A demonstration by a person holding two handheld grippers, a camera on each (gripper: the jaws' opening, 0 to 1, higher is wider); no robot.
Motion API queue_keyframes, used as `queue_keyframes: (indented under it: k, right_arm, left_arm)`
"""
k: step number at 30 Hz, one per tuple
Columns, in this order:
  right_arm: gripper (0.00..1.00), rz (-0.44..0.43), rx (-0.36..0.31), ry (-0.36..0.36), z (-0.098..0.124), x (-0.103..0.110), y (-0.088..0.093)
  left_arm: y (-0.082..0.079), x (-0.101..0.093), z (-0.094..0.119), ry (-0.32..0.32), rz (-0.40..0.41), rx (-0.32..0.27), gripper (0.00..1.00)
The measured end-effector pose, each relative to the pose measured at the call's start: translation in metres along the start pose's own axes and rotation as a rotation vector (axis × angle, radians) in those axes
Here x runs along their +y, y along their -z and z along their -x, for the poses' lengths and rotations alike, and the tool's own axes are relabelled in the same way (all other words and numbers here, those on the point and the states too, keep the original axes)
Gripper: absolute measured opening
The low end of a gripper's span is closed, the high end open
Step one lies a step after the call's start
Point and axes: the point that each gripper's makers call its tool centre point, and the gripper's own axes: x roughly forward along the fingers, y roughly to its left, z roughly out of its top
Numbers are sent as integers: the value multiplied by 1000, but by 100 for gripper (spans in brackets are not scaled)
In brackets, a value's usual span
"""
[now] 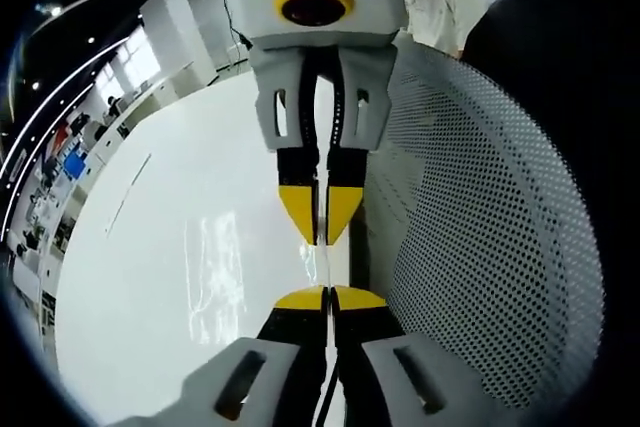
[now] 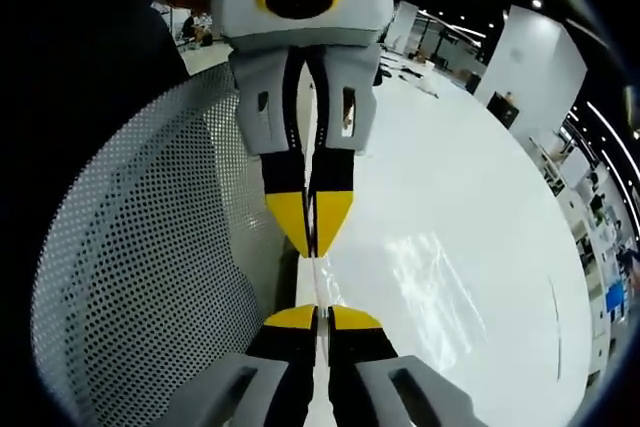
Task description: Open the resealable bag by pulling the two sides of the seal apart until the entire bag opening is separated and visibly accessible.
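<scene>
Yellow-tipped left tongs (image 1: pixel 327 299) clenched on a thin clear edge, seemingly the resealable bag (image 1: pixel 327 265); right tongs (image 1: pixel 322 219) face them tip to tip, clenched on the same edge; bag stretched between, over the white desk (image 1: pixel 180 247); its body too transparent to trace; perforated white basket (image 1: pixel 480 247) just beside, rim cut off; a person's sleeve (image 2: pixel 90 17) behind, dark.

Ahead of me a white table (image 1: pixel 150 277) spreads wide and glossy, with ceiling lights mirrored on its top. A grey perforated mesh basket (image 1: pixel 480 247) stands at the table's near edge, its curved wall rising high. Beyond the table's far edge I see shelving (image 2: pixel 600 247).
</scene>
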Motion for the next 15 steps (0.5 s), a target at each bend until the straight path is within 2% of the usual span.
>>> queue_keyframes:
  k: [2, 7, 12, 15]
  right_arm:
    - [0, -6, -11, 3, 0, -2, -3]
    - [0, -4, -7, 7, -1, -4, -7]
    - [0, -7, -11, 8, -1, -3, -9]
    - [0, -5, -8, 10, -1, -3, -9]
  left_arm:
    - [-5, 1, -1, -1, 23, -15, 0]
    - [-6, 2, -7, -19, 38, 21, 8]
    - [-9, 5, -8, -44, 65, 6, 0]
    - [-9, 5, -8, -44, 66, 11, 0]
